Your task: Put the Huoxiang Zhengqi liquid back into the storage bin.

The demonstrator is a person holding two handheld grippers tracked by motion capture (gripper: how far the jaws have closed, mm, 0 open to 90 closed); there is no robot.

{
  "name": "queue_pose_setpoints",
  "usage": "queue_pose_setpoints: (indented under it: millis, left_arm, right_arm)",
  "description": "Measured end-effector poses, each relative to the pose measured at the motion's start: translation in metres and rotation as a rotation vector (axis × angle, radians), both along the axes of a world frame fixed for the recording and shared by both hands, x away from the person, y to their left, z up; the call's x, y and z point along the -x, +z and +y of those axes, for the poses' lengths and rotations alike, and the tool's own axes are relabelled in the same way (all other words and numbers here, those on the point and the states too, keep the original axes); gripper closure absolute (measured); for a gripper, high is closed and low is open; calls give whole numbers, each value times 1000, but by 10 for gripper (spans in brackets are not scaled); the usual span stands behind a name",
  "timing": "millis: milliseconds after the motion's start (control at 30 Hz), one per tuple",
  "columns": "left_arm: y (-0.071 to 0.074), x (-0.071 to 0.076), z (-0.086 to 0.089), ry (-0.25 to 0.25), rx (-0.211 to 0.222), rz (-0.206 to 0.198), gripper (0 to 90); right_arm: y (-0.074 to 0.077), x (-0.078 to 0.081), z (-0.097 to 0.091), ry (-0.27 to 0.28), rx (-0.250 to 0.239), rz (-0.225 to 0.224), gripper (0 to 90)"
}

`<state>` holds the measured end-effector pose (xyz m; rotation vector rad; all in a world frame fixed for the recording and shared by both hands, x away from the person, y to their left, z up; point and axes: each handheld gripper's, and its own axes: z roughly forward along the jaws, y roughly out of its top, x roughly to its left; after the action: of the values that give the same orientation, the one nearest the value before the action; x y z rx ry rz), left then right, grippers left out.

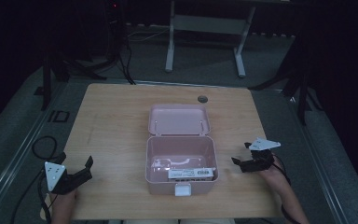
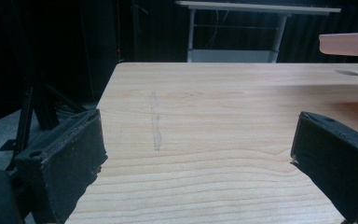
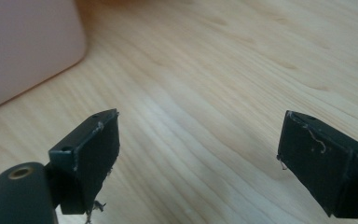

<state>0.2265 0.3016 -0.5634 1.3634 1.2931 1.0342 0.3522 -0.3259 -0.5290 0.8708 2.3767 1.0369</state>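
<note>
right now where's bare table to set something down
Bare wood lies left of the pink box, between it and the left gripper, running to the far left corner. A narrower strip lies right of the box, past the right gripper. The far edge holds a cable hole. The middle is crowded by the box and its open lid.

Before me on the table [image 1: 112, 116] sits a pink box [image 1: 181, 163], its lid [image 1: 179, 120] thrown fully open and lying flat behind it. Inside, against the near wall, lies a flat white device [image 1: 191, 174] with a label. A white latch [image 1: 182, 190] hangs at the box's front.
</note>
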Motion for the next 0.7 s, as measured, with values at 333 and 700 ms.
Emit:
queue_pose_setpoints:
  millis: [333,700]
  left_arm:
    - [0,0,0,1,-3,0,29]
    - [0,0,0,-1,-4,0,29]
  right_arm:
    - [-13,12,-16,-163,-110,-87,123]
    - [-21,16,-28,-311,-166,-139,124]
